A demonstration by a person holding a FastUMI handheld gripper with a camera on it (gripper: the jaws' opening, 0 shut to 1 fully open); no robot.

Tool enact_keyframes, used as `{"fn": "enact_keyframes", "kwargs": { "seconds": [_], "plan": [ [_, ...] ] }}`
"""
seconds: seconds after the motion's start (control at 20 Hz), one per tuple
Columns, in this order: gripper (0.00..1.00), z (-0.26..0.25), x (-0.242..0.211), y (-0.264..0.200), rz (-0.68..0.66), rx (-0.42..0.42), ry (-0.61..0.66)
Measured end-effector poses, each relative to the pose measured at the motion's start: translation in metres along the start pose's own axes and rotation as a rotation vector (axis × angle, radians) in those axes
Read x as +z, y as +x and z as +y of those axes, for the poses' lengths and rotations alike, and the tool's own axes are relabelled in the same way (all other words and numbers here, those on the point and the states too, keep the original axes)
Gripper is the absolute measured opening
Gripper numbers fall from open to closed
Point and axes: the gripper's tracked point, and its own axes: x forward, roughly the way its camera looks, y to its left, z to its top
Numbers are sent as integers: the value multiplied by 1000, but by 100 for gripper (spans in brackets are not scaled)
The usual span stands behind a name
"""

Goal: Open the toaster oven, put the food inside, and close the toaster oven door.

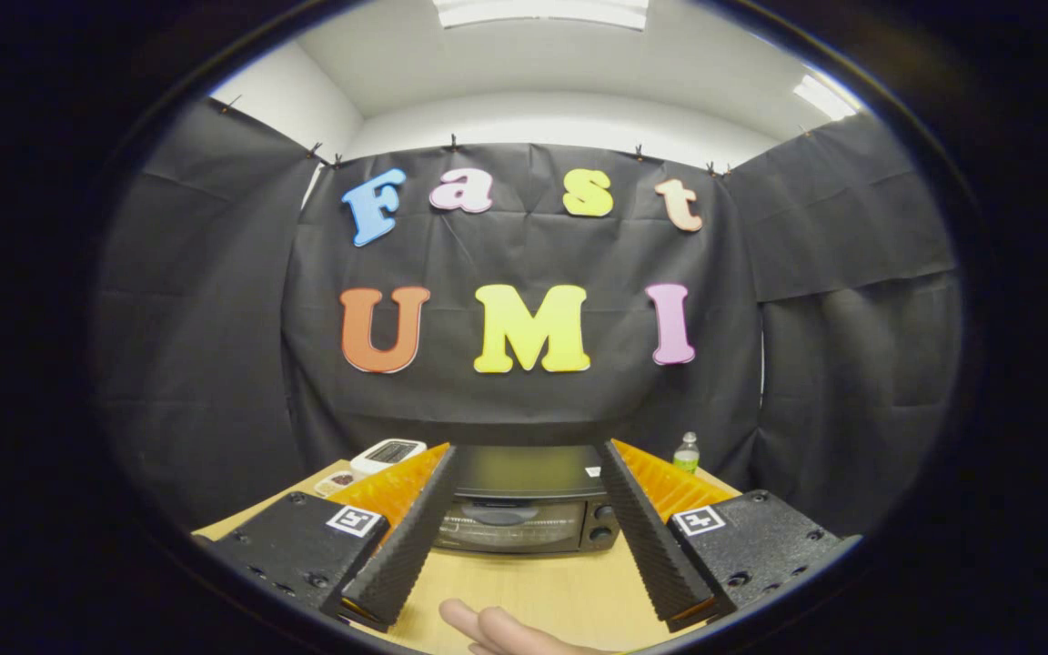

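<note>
Toaster oven [524,511] sits at the bench's [542,591] far edge, door closed, framed between the fingers. The tool [526,608] is spread wide, grasping nothing. A hand [506,632] rests on the near edge.

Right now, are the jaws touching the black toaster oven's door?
Apart. The gripper view shows the gripper open, bare wooden table lying between its jaws and the black toaster oven, whose door is closed.
</note>
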Motion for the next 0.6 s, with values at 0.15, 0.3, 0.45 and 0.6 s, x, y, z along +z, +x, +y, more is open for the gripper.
{"fn": "enact_keyframes", "kwargs": {
  "seconds": [0.15,0.3,0.45,0.6],
  "plan": [
    [100,4,-10,25,-10,0,7],
    [100,13,-21,50,-21,16,-7],
    [100,25,-41,77,4,58,19],
    [100,20,-65,107,42,56,25]
  ]
}}
